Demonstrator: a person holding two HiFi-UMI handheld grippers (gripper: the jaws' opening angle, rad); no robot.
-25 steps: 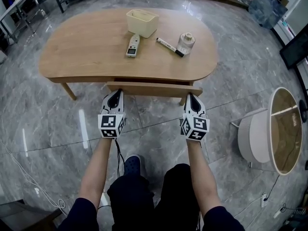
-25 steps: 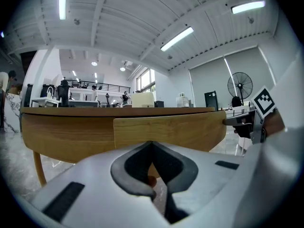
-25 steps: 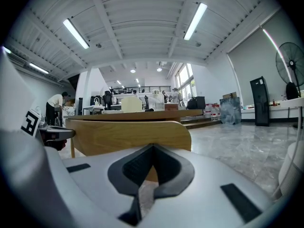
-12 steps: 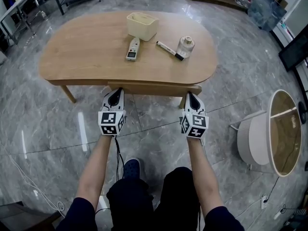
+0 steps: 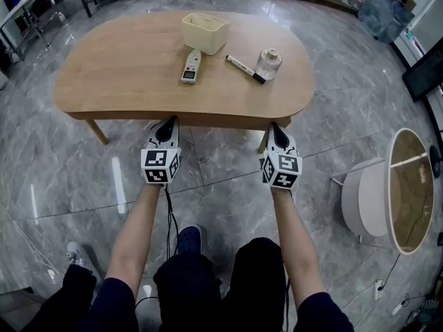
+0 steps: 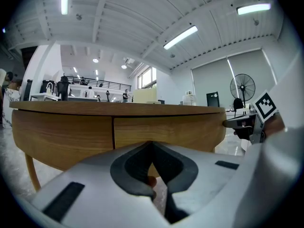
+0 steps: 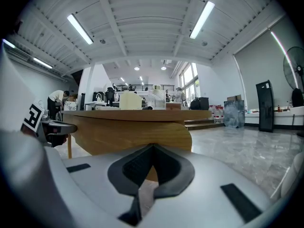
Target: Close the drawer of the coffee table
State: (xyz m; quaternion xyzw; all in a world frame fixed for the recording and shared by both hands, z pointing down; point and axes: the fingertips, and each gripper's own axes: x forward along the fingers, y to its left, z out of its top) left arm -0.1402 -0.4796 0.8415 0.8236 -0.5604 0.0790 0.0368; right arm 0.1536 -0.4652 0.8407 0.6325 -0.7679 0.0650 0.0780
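Grey marble floor surrounds the coffee table [image 5: 124, 81]; its drawer [image 5: 214, 121] sits flush under the near edge, apparently fully in. The left gripper [image 5: 169, 123] and right gripper [image 5: 275, 127], jaws pressed together on nothing, point at its front. Only backing away seems left.

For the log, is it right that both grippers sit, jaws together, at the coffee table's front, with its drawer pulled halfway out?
Only the drawer is wrong: the left gripper view shows it pushed in flush. The left gripper and right gripper do sit at the coffee table's front, jaws together.
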